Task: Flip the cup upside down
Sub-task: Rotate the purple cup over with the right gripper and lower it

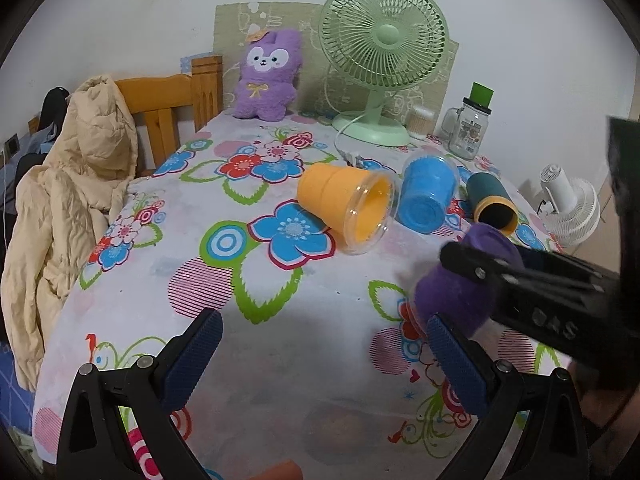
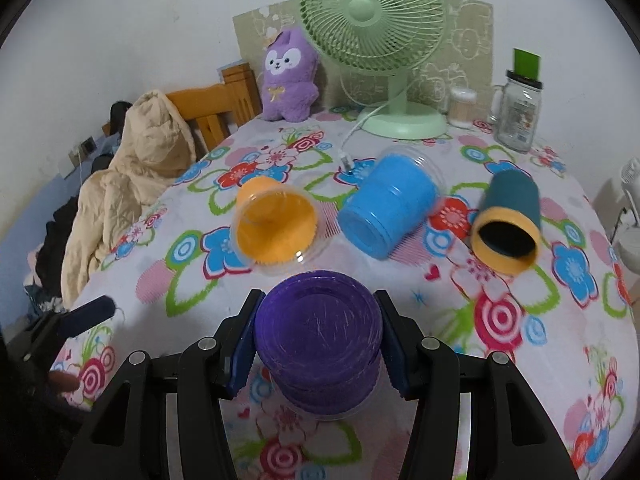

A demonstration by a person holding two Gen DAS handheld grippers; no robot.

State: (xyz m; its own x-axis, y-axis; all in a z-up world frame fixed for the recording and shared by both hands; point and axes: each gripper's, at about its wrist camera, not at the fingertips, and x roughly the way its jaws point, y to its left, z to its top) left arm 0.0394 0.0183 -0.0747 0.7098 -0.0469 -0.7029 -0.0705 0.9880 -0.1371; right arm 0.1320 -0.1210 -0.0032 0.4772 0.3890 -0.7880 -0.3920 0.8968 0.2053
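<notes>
My right gripper (image 2: 318, 344) is shut on a purple cup (image 2: 318, 332), whose flat base faces the camera, rim turned down toward the cloth; whether the rim touches is hidden. In the left wrist view the purple cup (image 1: 460, 292) sits in the right gripper (image 1: 472, 268) at right. My left gripper (image 1: 320, 356) is open and empty above the table's front. An orange cup (image 2: 276, 226), a blue cup (image 2: 386, 212) and a dark teal cup with a yellow rim (image 2: 506, 226) lie on their sides behind.
The table (image 2: 520, 360) has a floral cloth. At the back stand a green fan (image 2: 376, 40), a purple plush toy (image 2: 290, 76), a glass jar (image 2: 516, 108) and a cotton swab tub (image 2: 462, 106). A chair with a beige jacket (image 2: 132, 176) is at left.
</notes>
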